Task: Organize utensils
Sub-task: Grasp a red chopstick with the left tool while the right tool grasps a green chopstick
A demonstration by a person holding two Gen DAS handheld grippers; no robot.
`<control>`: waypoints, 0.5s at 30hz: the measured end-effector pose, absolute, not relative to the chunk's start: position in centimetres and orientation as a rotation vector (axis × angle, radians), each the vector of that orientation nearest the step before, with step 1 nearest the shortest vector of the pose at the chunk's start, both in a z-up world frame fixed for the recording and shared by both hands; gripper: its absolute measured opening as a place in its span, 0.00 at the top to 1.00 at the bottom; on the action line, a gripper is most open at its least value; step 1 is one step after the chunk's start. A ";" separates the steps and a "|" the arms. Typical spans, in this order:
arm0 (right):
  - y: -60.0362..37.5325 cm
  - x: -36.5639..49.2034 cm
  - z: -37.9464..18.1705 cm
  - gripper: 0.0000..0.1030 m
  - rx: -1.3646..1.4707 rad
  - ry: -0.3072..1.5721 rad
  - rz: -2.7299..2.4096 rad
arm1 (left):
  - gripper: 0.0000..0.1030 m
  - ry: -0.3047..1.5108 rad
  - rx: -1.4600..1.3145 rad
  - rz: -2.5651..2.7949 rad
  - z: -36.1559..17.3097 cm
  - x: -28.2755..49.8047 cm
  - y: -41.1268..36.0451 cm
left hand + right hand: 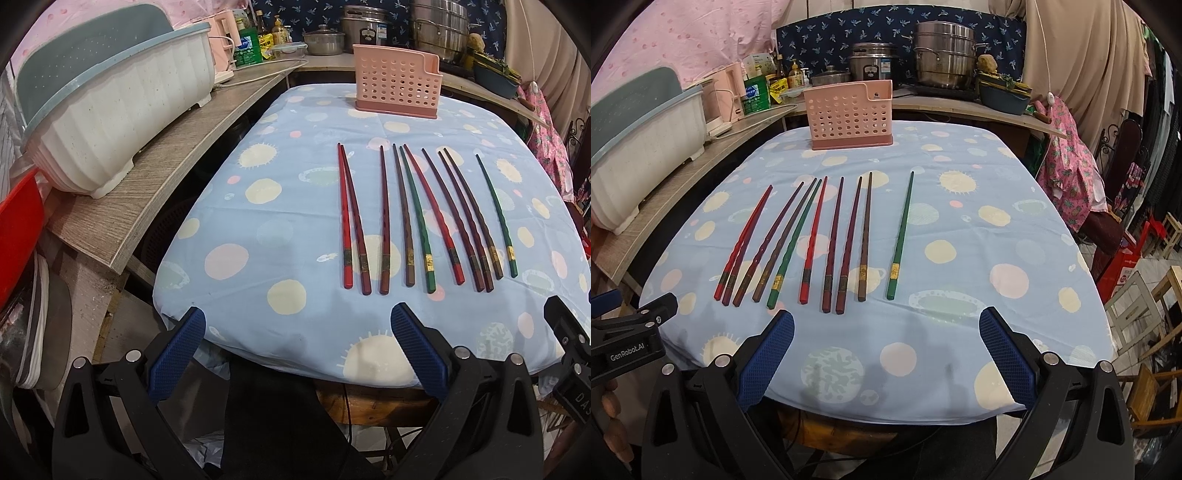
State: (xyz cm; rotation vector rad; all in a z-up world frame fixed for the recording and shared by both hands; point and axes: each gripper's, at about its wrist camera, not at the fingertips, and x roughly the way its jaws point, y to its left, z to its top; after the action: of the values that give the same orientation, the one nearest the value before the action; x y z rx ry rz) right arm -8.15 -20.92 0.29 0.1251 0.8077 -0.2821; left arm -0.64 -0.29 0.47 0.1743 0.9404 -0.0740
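Ten chopsticks (827, 240) lie in a loose row on the table, thick ends toward me and tips pointing away. From my left they run red, dark red, dark red, brown, green, red, two dark maroon, brown, and a second green one (900, 236) lying a little apart at the right end. The two leftmost touch near their tips; the others fan slightly. Behind them, well apart and near the far edge, a pink perforated utensil holder (849, 116) stands upright on its base with nothing visible inside it.

Both my claws hover just off the near table edge, not touching anything. My right gripper (886, 354) is spread wide, its blue textured pads (766, 354) framing the tablecloth (997, 229), which is pale blue with cream, pink and green dots. My left gripper (297, 354) is equally wide and holds nothing.

Only my left camera shows the full bulk of the white dish-drainer tub with its grey-blue lid (110, 110) on the wooden shelf (177, 166) beside the table, plus a red bin (18, 229) low at the edge. Only my right camera shows pink patterned cloth over a chair (1067, 166), a tiled floor with wooden stools, and some fingers (613, 417) of the hand under my left claw. Both views show steel pots (942, 55) and bottles along the back counter.
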 end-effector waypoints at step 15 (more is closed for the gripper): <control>-22.9 -5.5 -1.1 0.07 0.146 0.826 -0.295 | 0.07 1.001 0.097 -0.078 -4.1 5.4 0.6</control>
State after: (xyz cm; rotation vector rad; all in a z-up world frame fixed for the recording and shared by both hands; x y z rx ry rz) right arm -5.51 -22.92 -1.09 0.1457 0.8263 -0.2949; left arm 5.35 0.56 -4.14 0.0967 1.0011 -0.0783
